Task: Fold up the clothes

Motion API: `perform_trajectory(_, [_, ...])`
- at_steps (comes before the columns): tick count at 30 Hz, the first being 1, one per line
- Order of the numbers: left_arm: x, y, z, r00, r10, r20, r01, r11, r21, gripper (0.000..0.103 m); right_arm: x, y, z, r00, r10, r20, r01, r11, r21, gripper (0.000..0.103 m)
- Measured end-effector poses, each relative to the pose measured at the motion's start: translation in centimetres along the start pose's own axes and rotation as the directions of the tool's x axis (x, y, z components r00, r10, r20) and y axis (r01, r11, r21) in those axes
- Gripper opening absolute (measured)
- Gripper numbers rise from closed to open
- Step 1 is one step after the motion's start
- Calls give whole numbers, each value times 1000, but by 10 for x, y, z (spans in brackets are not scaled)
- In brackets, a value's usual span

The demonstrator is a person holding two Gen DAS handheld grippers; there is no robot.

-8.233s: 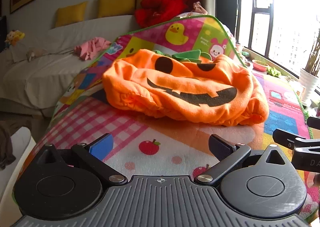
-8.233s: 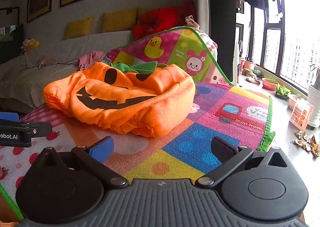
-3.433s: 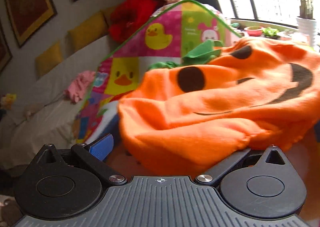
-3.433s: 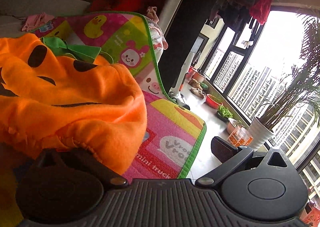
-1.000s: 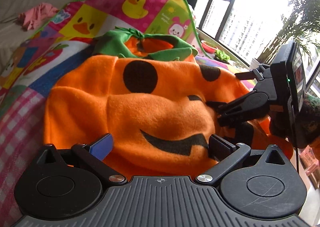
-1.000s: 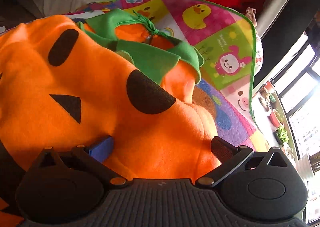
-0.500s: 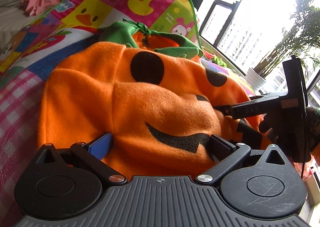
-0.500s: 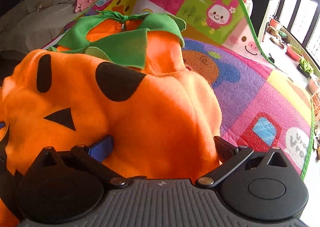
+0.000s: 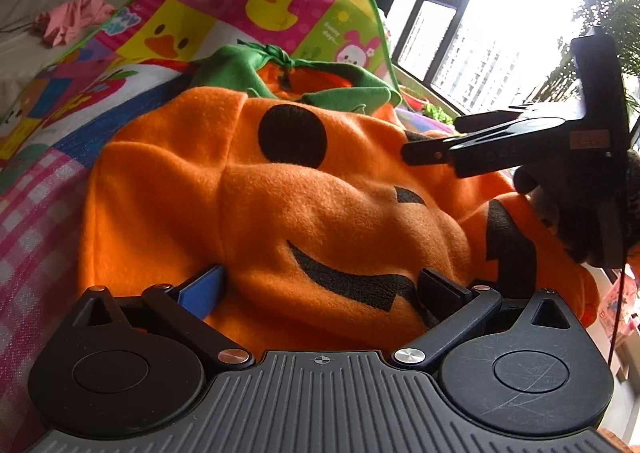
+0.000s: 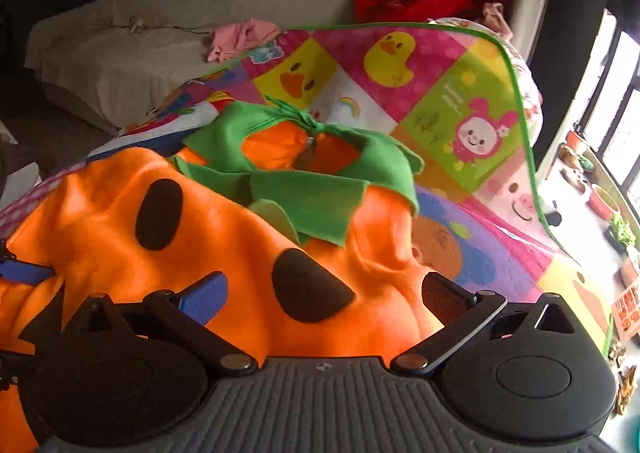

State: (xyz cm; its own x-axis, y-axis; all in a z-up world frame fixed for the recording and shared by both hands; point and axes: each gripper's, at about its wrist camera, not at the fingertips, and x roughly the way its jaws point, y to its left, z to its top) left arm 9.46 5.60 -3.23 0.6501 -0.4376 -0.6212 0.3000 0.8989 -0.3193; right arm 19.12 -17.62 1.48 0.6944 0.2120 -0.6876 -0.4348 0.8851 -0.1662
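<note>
Pumpkin costume [image 9: 312,209] flat on play mat [image 10: 460,93], green collar [image 10: 320,181] at far end. Left tongs [image 9: 320,289] and right tongs [image 10: 324,293] both wide, over near hem, equally close.

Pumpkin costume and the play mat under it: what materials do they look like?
Pumpkin costume: looks like fleece or felt; matte, fuzzy nap, soft rounded folds. The green collar seems to be the same fabric, with raw-cut edges. Play mat: probably a coated or plastic sheet; smooth printed surface with a slight sheen and green edge binding. Exact material unclear.
</note>
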Motion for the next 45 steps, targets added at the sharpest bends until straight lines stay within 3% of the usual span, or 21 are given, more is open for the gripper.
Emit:
perform_trajectory(5, [-5,1,12,999,4,-40,-4,1000,-5,103,39,17,3,999,7,-35,-9,996,-85,103])
perform_trajectory(8, [-15,-5,32,1000,2,-9,-2,1000,19,103,55,15,-3,999,-29,-40,25,995,-91,103])
perform_trajectory(13, [-6,-11,82,999,18,38,-19,999,28,103,66,0,-5,1000,3,-16,-4,1000,-28,103])
perform_trajectory(16, [19,-10,102,999,35,-3,-35,999,-6,103,72,-19,-6,989,115,-89,-106,989,100,103])
perform_trajectory(18, [38,-8,102,997,13,-76,-15,999,-33,103,66,-27,-4,968,199,-151,-189,979,80,103])
perform_trajectory(20, [48,-8,97,993,-14,-119,13,1000,-9,103,52,-39,-1,954,254,-158,-241,966,93,103])
perform_trajectory(21, [53,-8,95,990,-26,-138,27,1000,6,103,39,-47,3,958,255,-133,-243,965,98,103])
perform_trajectory(23, [62,-9,88,984,-35,-174,40,999,24,103,12,-59,17,980,201,-14,-199,977,73,103])
perform_trajectory(25, [71,-8,83,981,-19,-195,27,999,36,103,-9,-67,35,985,126,122,-132,991,38,103])
perform_trajectory(27, [77,-8,79,979,-7,-205,16,999,44,103,-6,-67,57,982,102,160,-105,994,9,103])
perform_trajectory(30, [77,-7,78,979,-5,-202,14,999,46,103,23,-56,82,981,161,106,-159,987,-27,101])
perform_trajectory(31, [77,-7,78,980,-5,-200,14,999,46,103,36,-48,85,981,179,78,-176,983,-50,98])
perform_trajectory(33, [76,-7,77,981,-5,-195,13,999,42,103,62,-30,87,979,203,22,-200,975,-100,75])
perform_trajectory(37, [74,-5,77,980,-18,-198,26,999,37,103,101,5,72,977,201,-71,-211,957,-198,68])
perform_trajectory(40, [71,-3,76,979,-47,-200,55,998,32,103,115,15,66,991,121,-50,-131,947,-294,66])
perform_trajectory(42, [68,-4,75,978,-64,-198,73,997,39,103,126,15,68,999,31,-9,-32,939,-342,66])
perform_trajectory(45, [61,-10,70,979,-60,-194,74,995,64,103,141,11,74,997,-65,34,73,927,-367,69])
